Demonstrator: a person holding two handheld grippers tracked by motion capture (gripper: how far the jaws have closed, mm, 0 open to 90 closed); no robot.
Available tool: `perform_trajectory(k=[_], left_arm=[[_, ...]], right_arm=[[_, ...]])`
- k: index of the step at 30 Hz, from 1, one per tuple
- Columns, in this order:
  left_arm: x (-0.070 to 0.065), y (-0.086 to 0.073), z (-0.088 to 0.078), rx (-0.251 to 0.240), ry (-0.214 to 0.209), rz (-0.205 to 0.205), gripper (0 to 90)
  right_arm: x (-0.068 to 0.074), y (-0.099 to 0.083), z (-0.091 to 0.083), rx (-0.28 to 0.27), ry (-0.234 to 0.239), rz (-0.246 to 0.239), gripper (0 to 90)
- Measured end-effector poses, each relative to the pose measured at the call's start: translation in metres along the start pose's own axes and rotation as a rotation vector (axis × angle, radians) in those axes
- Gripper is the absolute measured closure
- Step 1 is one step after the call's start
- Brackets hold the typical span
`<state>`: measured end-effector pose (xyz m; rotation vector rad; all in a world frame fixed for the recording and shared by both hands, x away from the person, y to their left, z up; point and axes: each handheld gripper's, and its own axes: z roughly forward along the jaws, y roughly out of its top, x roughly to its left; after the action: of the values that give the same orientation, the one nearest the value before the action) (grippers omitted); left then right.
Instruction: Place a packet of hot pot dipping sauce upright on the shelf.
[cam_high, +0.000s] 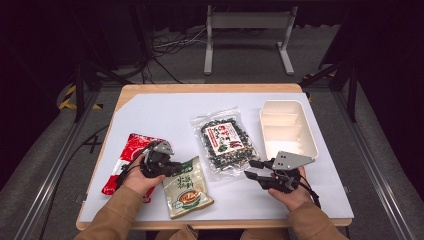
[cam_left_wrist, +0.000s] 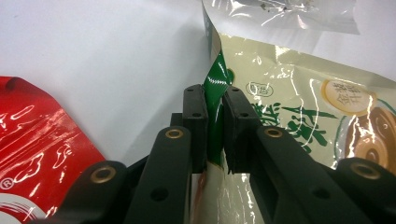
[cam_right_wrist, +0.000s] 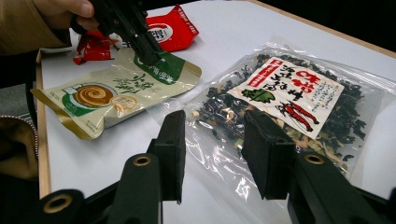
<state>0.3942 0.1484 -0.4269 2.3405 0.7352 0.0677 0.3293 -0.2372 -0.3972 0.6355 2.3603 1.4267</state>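
Observation:
A cream-and-green food packet (cam_high: 187, 190) lies at the front left of the table. My left gripper (cam_high: 172, 167) is shut on its green top edge; the left gripper view has that edge (cam_left_wrist: 215, 84) pinched flat between the two black jaws. A clear bag of dark dried mix with a red-and-white label (cam_high: 226, 140) lies in the middle. My right gripper (cam_high: 249, 168) stands open just right of the bag's near corner, pointing left. In the right gripper view the jaws (cam_right_wrist: 215, 116) stand apart over the bag's clear edge (cam_right_wrist: 219, 140), holding nothing.
A red packet (cam_high: 127, 155) lies at the left, partly under my left hand. A white divided tray (cam_high: 263, 125) stands at the right rear. White sheet (cam_high: 160, 115) covers the wooden table (cam_high: 210, 88). Beyond the table are a grey stand and cables.

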Motion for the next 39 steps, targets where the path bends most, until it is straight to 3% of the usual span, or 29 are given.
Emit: perform_trajectory(k=[7,13,17,20,27,33,39], left_arm=[[-0.002,0.001,-0.010,-0.041,-0.025,-0.003,83.1],[-0.005,0.006,-0.033,-0.111,-0.086,0.004,83.5],[-0.015,0.011,-0.046,-0.131,-0.102,0.050,83.6],[-0.026,0.015,-0.053,-0.147,-0.091,0.094,83.6],[-0.047,0.022,-0.068,-0.176,-0.100,0.166,83.7],[-0.058,0.026,-0.080,-0.202,-0.141,0.218,83.8],[-0.064,0.026,-0.086,-0.224,-0.174,0.249,83.9]], right_arm=[[-0.002,0.002,0.000,0.010,0.020,0.008,59.6],[-0.002,0.008,-0.004,0.005,0.019,-0.001,59.2],[-0.001,0.012,-0.006,-0.019,0.036,0.015,59.3],[-0.001,0.015,-0.009,-0.039,0.051,0.029,59.4],[0.000,0.021,-0.010,-0.038,0.093,0.036,59.3],[0.009,0.030,-0.010,-0.048,0.128,0.013,58.7],[0.022,0.042,-0.001,-0.035,0.219,-0.035,59.8]])
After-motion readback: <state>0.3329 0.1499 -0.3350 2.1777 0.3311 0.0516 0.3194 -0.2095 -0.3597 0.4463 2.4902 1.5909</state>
